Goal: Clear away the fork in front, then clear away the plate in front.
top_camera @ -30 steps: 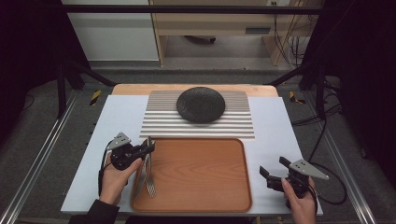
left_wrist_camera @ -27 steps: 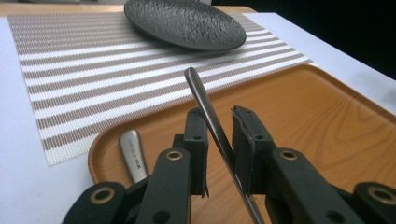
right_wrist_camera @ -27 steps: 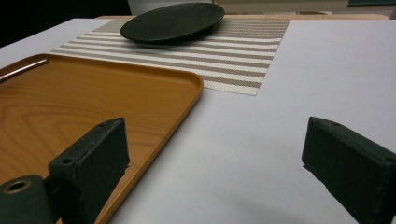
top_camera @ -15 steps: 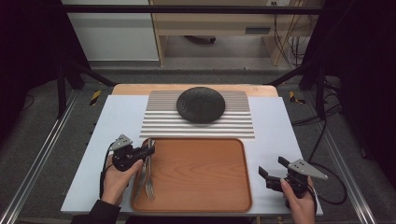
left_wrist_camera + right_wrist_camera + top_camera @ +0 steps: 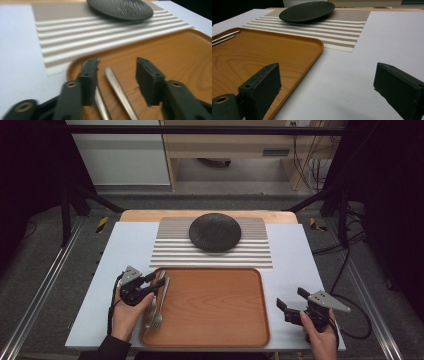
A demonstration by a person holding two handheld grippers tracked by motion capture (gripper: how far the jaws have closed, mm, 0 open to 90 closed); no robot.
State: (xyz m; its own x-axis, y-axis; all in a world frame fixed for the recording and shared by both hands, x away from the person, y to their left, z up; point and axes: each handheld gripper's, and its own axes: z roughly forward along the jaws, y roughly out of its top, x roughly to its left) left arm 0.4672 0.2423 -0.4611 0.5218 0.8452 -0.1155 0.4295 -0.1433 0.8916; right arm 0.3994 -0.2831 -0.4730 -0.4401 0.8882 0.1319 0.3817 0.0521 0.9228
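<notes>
Since a second ago, the left gripper (image 5: 159,281) has let go of the cutlery: its jaws, which were pinched together on the handles, have just been opening and now stand partly apart. Two pieces of cutlery, a fork (image 5: 158,312) and a second utensil (image 5: 151,307) lying against it, rest flat along the left edge of the wooden tray (image 5: 215,340), prongs toward the person.

From the left gripper view, the two metal handles lie side by side on the tray. The fork handle (image 5: 119,91) sits in the gap between the jaws, nearer the left jaw, with clear space to the right jaw. The other handle (image 5: 100,102) passes close under the left jaw; whether it touches that jaw cannot be told. Neither pad presses on the metal.

The right gripper (image 5: 292,302) rests on the white table (image 5: 125,245) just beside the tray's right edge, held by the person's hand. Its jaws stand wide apart with nothing between them.

Beyond the tray lies a striped placemat (image 5: 215,255), and on its far part a dark round plate (image 5: 215,232), well apart from both grippers.
</notes>
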